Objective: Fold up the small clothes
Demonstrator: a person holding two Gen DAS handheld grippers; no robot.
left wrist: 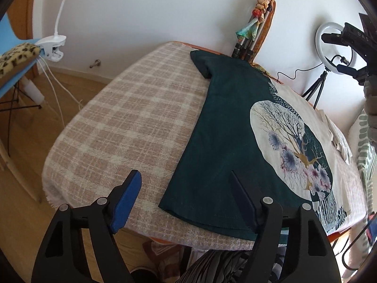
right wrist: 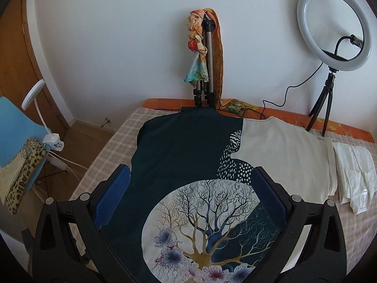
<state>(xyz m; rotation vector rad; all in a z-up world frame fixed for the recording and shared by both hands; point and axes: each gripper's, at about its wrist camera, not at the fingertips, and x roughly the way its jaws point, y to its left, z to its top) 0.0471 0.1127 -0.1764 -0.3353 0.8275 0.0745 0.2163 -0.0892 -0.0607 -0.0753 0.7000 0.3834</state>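
A dark green and cream T-shirt [left wrist: 226, 127] with a round tree-and-flower print lies flat on the checked blanket [left wrist: 122, 122]. It also fills the middle of the right wrist view [right wrist: 179, 146]. My left gripper [left wrist: 183, 181] is open and empty, hovering over the shirt's near hem at the bed's front edge. My right gripper [right wrist: 190, 181] is open and empty, above the print and the shirt's middle. The right gripper's body shows at the far right of the left wrist view [left wrist: 353, 47].
A folded white garment [right wrist: 353, 172] lies on the bed to the right of the shirt. A tripod with scarves [right wrist: 205, 61] and a ring light [right wrist: 333, 26] stand at the wall. A blue chair [right wrist: 16, 136] with a clip lamp [right wrist: 54, 141] stands left.
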